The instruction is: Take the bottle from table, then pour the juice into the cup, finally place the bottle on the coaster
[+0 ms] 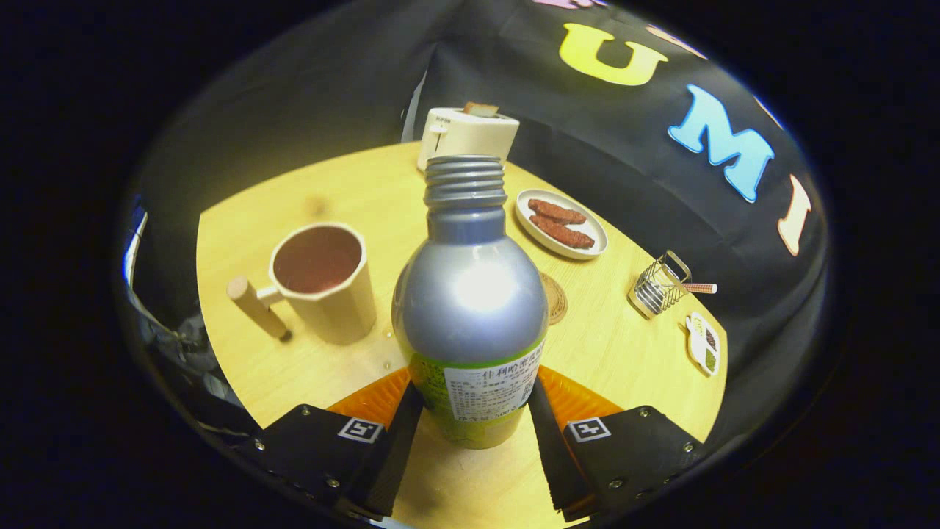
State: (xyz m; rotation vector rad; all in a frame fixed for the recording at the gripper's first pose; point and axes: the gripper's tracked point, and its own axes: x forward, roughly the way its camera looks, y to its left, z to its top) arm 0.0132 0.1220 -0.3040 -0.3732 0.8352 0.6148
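A silver bottle (470, 301) with a green label and an uncapped threaded neck stands upright between my fingers. My gripper (474, 404) is shut on the bottle, one finger pressing each side of its lower body. Beyond the fingers to the left is a cream cup (323, 275) with a wooden side handle, holding dark red juice. A round woven coaster (554, 297) lies just behind the bottle on its right, partly hidden by it. A few small drops lie on the round wooden table (242, 367) between cup and bottle.
A white toaster (464, 136) with a slice in it stands at the table's far edge. To the right are an oval plate (562, 224) with two brown pieces, a small wire rack (661, 286) and a small dish (703, 343) near the edge.
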